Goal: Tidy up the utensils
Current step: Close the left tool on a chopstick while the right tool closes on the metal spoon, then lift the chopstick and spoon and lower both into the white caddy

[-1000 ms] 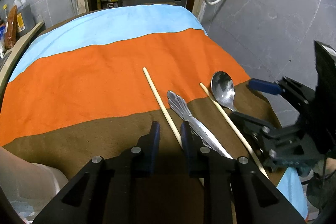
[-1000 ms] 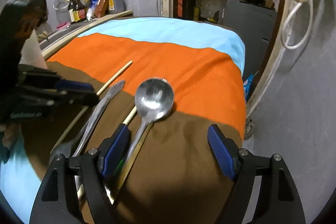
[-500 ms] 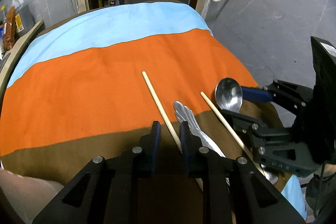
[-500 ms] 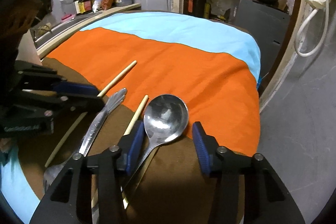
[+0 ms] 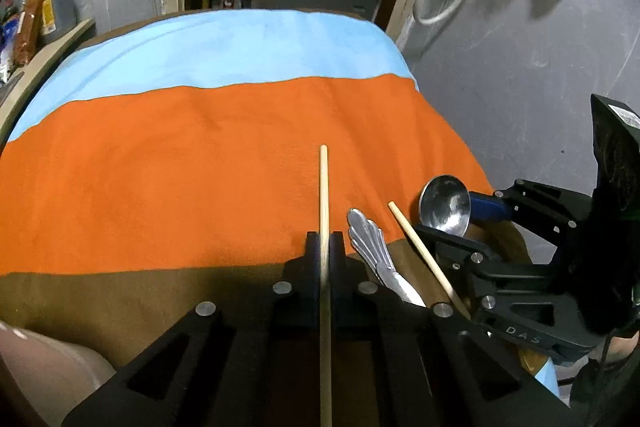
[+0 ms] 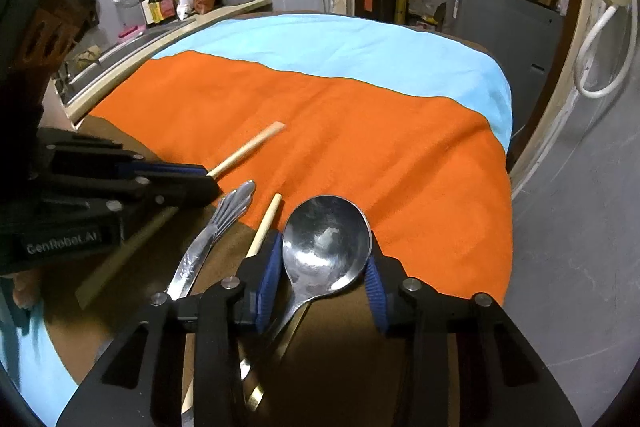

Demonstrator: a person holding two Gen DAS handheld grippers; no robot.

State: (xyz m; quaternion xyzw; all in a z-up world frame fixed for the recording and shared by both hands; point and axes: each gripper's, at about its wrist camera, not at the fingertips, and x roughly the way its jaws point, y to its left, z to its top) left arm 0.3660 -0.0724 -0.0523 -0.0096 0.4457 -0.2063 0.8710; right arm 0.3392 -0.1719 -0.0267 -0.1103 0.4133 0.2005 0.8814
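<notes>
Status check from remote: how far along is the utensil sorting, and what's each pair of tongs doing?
Nothing looks sorted yet; all four utensils are bunched together on the striped cloth. In hand: the left tongs are shut on one chopstick, and the right tongs are closing around the spoon bowl. Left: the second chopstick and the ornate metal handle lie untouched between them.

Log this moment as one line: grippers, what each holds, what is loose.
left gripper: shut on chopstick | right gripper: closing around spoon bowl | loose on cloth: second chopstick, ornate metal handle
</notes>
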